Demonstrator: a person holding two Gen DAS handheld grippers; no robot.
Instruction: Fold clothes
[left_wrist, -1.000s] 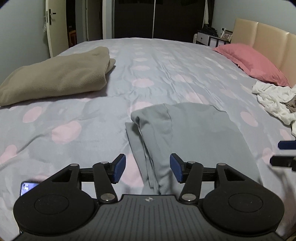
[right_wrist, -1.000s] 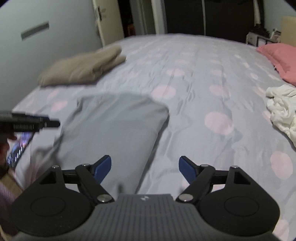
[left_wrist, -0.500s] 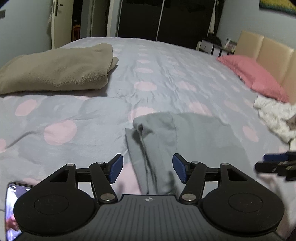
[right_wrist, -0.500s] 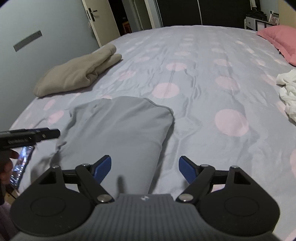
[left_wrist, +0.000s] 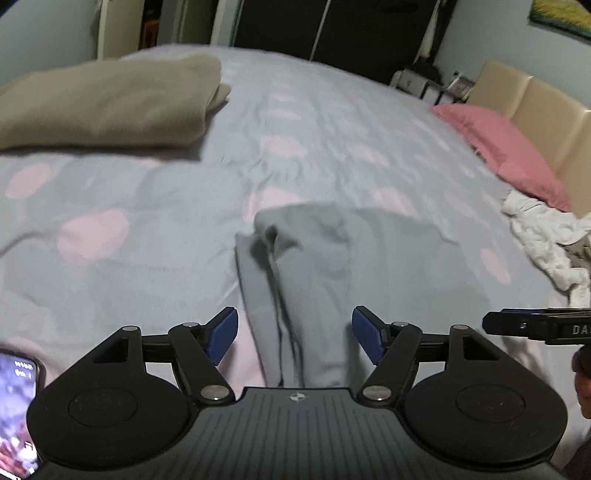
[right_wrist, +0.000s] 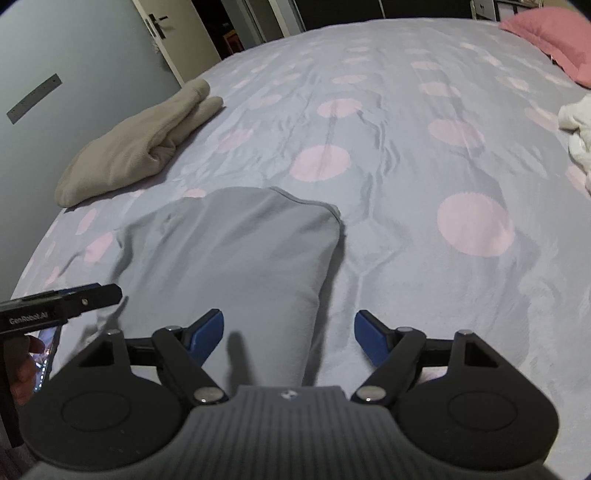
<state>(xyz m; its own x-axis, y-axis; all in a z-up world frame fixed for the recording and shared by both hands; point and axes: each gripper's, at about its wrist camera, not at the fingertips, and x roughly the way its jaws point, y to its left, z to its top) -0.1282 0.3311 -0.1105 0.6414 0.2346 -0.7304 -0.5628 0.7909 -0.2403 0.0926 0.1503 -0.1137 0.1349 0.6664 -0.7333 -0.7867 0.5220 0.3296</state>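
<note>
Your left claw (left_wrist: 294, 335) has just been opening, your right claw (right_wrist: 289, 336) closing — both gape empty over the grey garment (right_wrist: 236, 254) on the bed (right_wrist: 406, 166).

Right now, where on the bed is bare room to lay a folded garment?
Free: the dotted sheet between the grey garment, beige folded blanket and pink pillow. Crowded: beside the white crumpled clothes.

"GenRobot.AI" on left gripper (right_wrist: 61, 308) body; "DAS", cut off, on right gripper (left_wrist: 546, 326) body.
</note>
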